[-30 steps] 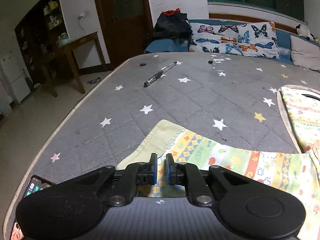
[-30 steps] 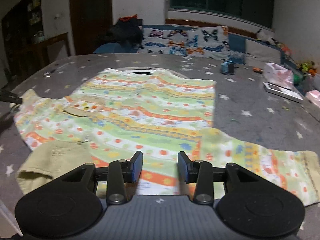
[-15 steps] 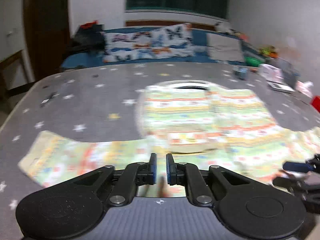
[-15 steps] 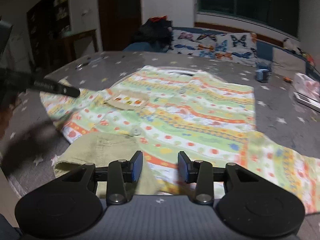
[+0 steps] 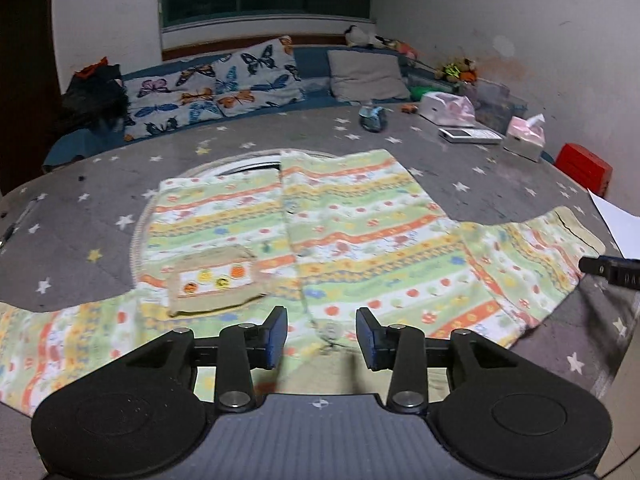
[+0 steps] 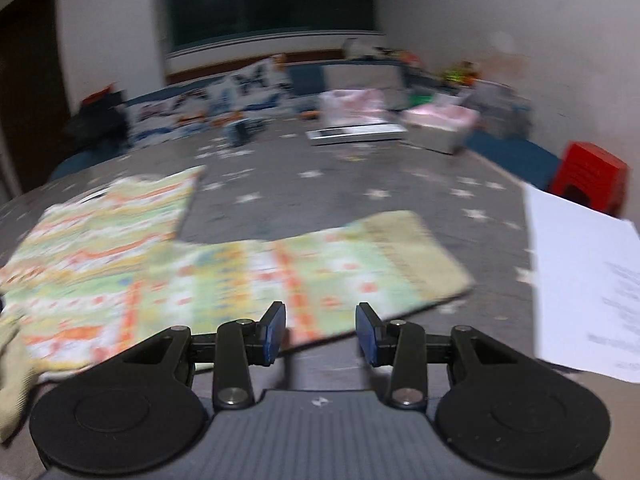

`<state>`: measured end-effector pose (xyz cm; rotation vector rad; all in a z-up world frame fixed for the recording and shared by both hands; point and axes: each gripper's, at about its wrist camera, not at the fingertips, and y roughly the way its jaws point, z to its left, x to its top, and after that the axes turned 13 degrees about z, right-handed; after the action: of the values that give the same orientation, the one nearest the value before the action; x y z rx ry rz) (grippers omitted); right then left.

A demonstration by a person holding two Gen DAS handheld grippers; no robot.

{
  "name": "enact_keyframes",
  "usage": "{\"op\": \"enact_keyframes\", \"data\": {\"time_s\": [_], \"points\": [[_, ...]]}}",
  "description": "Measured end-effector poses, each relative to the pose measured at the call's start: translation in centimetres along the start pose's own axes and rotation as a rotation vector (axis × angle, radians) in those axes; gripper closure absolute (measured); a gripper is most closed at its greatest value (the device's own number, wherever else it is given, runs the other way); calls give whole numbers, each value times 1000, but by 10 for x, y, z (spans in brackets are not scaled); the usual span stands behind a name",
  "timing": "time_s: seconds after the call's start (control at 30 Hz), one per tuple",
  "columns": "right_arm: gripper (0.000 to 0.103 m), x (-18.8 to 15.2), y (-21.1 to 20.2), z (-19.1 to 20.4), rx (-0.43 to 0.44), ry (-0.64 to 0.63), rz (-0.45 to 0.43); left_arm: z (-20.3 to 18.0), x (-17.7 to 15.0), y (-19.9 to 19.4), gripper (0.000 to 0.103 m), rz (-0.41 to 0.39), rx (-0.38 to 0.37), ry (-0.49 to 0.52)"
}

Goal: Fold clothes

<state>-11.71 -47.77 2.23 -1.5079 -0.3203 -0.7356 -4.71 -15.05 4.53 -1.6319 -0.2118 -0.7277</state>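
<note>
A small striped top point(image 5: 360, 232) with fruit prints and a beige chest pocket point(image 5: 216, 276) lies spread flat on the grey star-patterned bed point(image 5: 480, 184), sleeves out to both sides. My left gripper point(image 5: 322, 332) hovers over the top's near hem at the middle. Its jaws are opening, with nothing pinched between them. In the blurred right wrist view, my right gripper point(image 6: 322, 330) stands open above the near edge of the right sleeve point(image 6: 320, 276), close to its beige cuff point(image 6: 420, 256). The right gripper's tip point(image 5: 608, 270) shows at the left view's right edge.
A white printed sheet point(image 6: 580, 280) lies right of the sleeve. Tissue boxes point(image 5: 524, 136), a white device point(image 5: 468, 135) and a red stool point(image 5: 584, 166) sit at the far right. Butterfly pillows point(image 5: 216, 88) line the back. A pen point(image 5: 18, 224) rests at the left edge.
The left gripper swung from the left sleeve's cuff to the middle of the near hem, and its jaws went from shut to open. The right gripper swung right, from the body to the right sleeve.
</note>
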Motion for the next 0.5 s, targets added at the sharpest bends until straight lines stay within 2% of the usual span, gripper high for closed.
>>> {"op": "enact_keyframes", "data": {"time_s": [0.17,0.2,0.23,0.27,0.5], "points": [[63,3,7,-23,-51,68,3,-5,0,7,62,27,-7,6],[59,4,9,-26,-61,79,3,-6,0,8,61,28,-4,9],[54,5,11,-28,-71,91,3,-7,-1,8,54,27,1,12],[53,6,14,-31,-80,102,4,-8,-1,7,49,27,6,16],[51,16,23,-42,-123,136,-7,-16,1,8,47,30,8,35]]}}
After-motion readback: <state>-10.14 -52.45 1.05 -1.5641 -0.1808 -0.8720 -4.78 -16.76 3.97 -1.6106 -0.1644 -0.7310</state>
